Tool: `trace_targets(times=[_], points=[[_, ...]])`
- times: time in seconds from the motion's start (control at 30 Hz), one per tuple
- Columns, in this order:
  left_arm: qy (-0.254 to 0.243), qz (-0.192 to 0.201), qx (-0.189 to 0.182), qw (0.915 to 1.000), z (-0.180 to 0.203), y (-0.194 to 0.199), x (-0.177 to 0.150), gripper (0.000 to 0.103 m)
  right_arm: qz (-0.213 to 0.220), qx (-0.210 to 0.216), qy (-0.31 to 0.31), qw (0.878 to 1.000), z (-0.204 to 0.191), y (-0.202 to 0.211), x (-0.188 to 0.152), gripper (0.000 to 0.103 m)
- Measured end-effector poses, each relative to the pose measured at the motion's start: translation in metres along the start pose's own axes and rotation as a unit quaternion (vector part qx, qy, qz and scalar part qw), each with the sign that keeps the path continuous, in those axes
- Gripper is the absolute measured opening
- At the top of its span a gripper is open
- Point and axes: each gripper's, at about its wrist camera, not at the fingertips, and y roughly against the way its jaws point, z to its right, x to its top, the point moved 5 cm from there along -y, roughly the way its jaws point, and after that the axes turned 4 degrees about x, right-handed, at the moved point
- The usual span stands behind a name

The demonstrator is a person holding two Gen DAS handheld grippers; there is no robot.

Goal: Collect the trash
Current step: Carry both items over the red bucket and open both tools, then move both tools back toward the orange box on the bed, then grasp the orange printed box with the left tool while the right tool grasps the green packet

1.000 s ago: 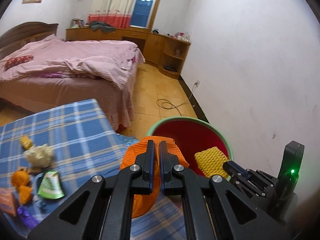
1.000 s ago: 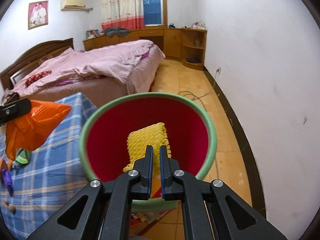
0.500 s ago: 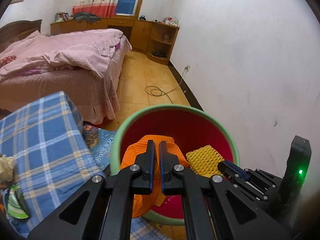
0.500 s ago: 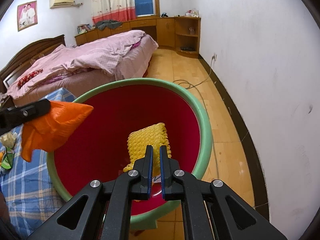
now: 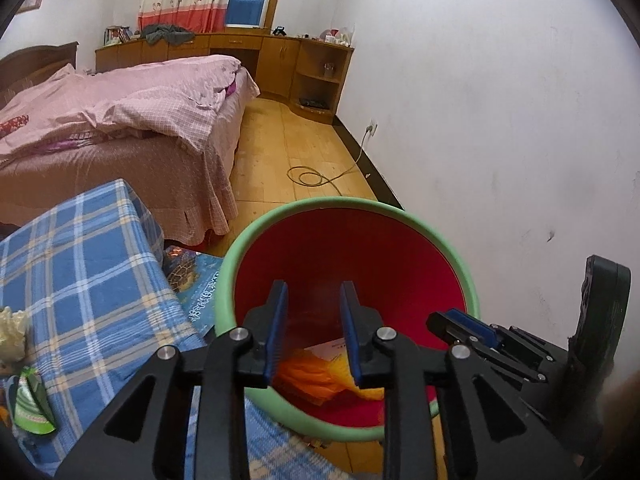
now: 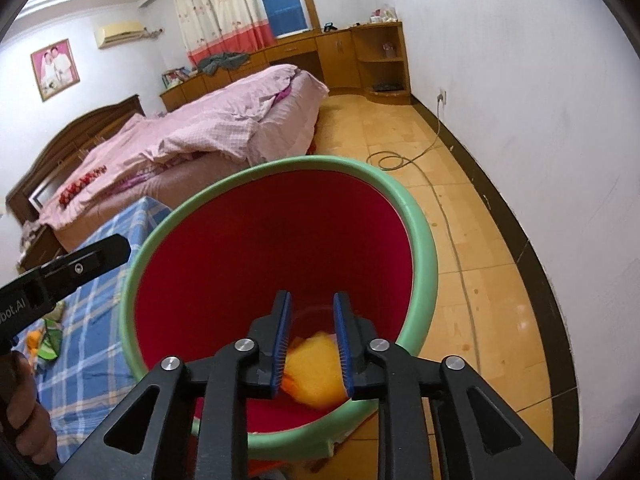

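Note:
A red bin with a green rim (image 5: 348, 202) stands on the floor beside the table, right under both grippers. My left gripper (image 5: 313, 300) hangs over its mouth, jaws opening, nothing between the pads. The orange foam net (image 5: 316, 376) lies below it in the bin, next to a yellow piece (image 5: 368, 390). In the right wrist view my right gripper (image 6: 312, 308) is also over the bin rim (image 6: 304, 164), jaws opening. The yellow foam net (image 6: 316, 372) is blurred beneath it, loose inside the bin. The left gripper's finger (image 6: 92, 256) shows at the left.
The table with a blue plaid cloth (image 5: 88, 264) sits left of the bin and bears a green wrapper (image 5: 30, 404) and a pale crumpled scrap (image 5: 10, 332). A blue book (image 5: 192, 280) lies below its edge. A bed (image 5: 120, 120), a floor cable (image 5: 312, 176) and the white wall lie beyond.
The left gripper came off the table to above the bin. Both grippers went from shut to open, and the orange net and the yellow net dropped into the bin.

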Motion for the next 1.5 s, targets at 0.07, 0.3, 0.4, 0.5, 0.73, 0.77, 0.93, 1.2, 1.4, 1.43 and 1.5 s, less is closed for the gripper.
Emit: trace_targets(times=[0.07,0.3,0.4,0.5,0.73,0.77,0.93,1.2,1.4,1.43,1.5], points=[[0.004,0.0,0.003,1.0,-0.004,0.008,-0.002,0.026,0.006,0.006,-0.003,1.0,-0.002,0.007,-0.001,0.032],[0.03,-0.002,0.025,0.9992,-0.026,0.037,-0.017,0.028,0.012,0.031,-0.011,0.999,-0.016,0.025,-0.006,0.042],[0.044,0.002,0.043,0.9981,-0.043,0.054,-0.025,0.028,0.011,0.041,-0.009,0.999,-0.026,0.031,-0.01,0.042],[0.061,0.005,0.058,0.9964,-0.061,0.07,-0.031,0.028,0.01,0.052,-0.006,0.999,-0.037,0.037,-0.015,0.042],[0.089,0.018,0.121,0.9885,-0.105,0.105,-0.051,0.03,0.004,0.069,0.012,0.998,-0.068,0.045,-0.025,0.042],[0.097,0.017,0.128,0.9868,-0.114,0.11,-0.054,0.03,0.002,0.073,0.013,0.997,-0.072,0.045,-0.028,0.042],[0.121,0.024,0.181,0.9756,-0.149,0.132,-0.068,0.04,-0.005,0.084,0.03,0.996,-0.095,0.046,-0.035,0.042],[0.164,0.027,0.229,0.9591,-0.195,0.157,-0.088,0.047,-0.018,0.094,0.047,0.994,-0.123,0.045,-0.045,0.058],[0.196,0.029,0.249,0.9481,-0.226,0.175,-0.103,0.049,-0.025,0.102,0.062,0.993,-0.143,0.044,-0.049,0.058],[0.202,0.029,0.252,0.946,-0.232,0.178,-0.106,0.049,-0.027,0.103,0.066,0.992,-0.147,0.043,-0.051,0.058],[0.211,0.028,0.257,0.9428,-0.239,0.181,-0.109,0.05,-0.03,0.104,0.073,0.991,-0.153,0.042,-0.052,0.058]])
